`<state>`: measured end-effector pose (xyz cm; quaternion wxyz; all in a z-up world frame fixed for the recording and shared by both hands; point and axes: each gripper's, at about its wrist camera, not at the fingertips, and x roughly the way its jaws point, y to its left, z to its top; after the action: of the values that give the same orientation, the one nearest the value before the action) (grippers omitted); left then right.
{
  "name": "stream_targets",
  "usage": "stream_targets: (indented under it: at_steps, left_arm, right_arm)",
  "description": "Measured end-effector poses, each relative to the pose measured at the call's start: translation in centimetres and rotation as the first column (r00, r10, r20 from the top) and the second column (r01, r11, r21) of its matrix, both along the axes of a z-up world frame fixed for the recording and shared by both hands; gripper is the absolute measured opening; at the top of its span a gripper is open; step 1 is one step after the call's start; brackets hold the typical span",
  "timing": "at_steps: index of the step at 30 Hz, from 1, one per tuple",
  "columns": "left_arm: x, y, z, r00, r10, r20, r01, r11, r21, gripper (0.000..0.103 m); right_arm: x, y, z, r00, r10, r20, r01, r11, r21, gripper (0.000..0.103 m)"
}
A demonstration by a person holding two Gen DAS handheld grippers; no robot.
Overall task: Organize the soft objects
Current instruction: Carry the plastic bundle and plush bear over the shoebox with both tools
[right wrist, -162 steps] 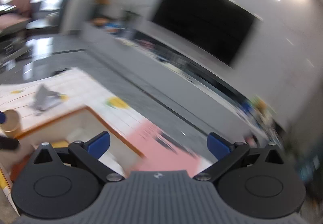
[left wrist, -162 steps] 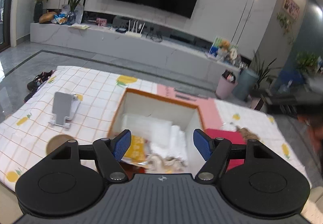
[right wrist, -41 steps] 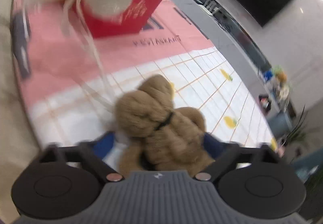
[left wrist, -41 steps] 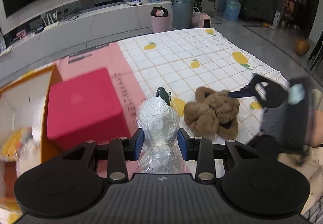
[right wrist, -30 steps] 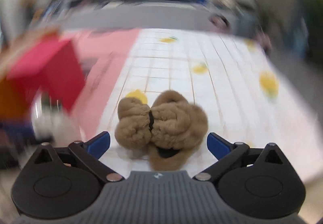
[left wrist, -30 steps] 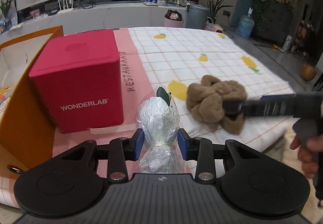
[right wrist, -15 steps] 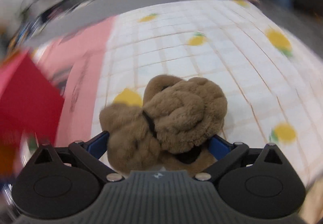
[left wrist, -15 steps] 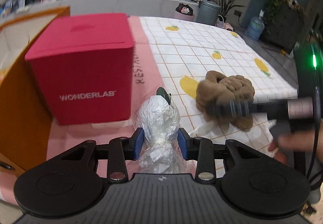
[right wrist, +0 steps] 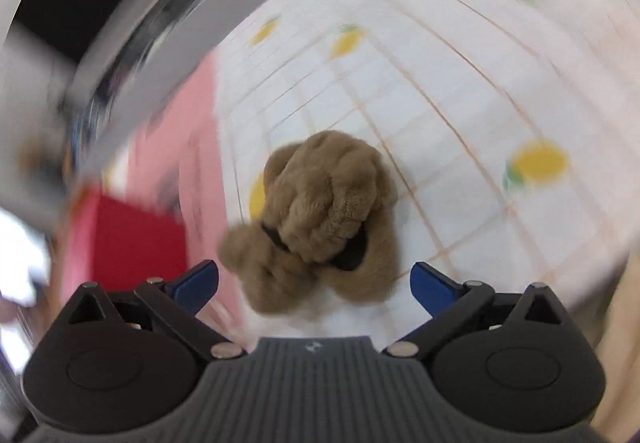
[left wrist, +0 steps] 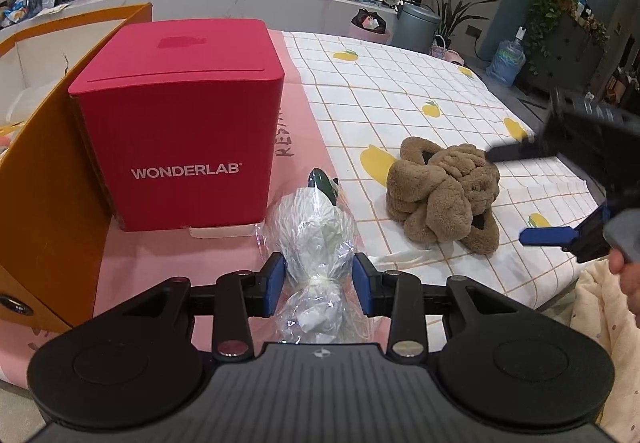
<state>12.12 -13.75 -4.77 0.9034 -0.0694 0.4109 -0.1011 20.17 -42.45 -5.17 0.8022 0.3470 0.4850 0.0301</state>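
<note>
Orange cardboard makes the wall of a big open box (left wrist: 44, 179) at the far left of the left wrist view. Next to it stands a red box (left wrist: 180, 123) with white letters, on the pink part of the cloth (left wrist: 400, 91). Just right of the red box, the left gripper (left wrist: 318, 285) has its blue pads squeezed on a crinkly clear plastic bag (left wrist: 316, 235) tied in the middle. A dark green tip pokes out behind the bag. Farther right, a fluffy brown plush toy (left wrist: 442, 191) lies on the white checked cloth with yellow fruit. The right gripper (left wrist: 520, 193) is at the far right, wide apart, with one finger on each side of the toy. Its own view is blurry, but the toy (right wrist: 320, 219) sits between the spread blue fingers (right wrist: 196, 281), and they are not touching it.
</note>
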Motion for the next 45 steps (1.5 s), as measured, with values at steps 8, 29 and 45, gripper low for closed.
stream_targets:
  at_steps: [8, 29, 45]
  left_arm:
    - [0.1, 0.2, 0.0, 1.000, 0.000, -0.013, 0.000, 1.000, -0.016, 0.042]
    - [-0.3, -0.7, 0.1, 1.000, -0.004, -0.014, 0.004, 1.000, 0.014, 0.042]
    - [-0.3, -0.7, -0.1, 1.000, -0.002, -0.014, 0.002, 1.000, 0.010, 0.042]
  right_arm:
    - [1.6, 5.9, -0.6, 0.994, -0.104, 0.036, 0.110, 0.966, -0.234, 0.099]
    - [1.0, 5.6, 1.9, 0.902, 0.417, 0.110, -0.350, 0.858, -0.377, 0.095]
    - [2.3, 10.5, -2.6, 0.959, 0.273, 0.076, -0.184, 0.804, -0.565, 0.100]
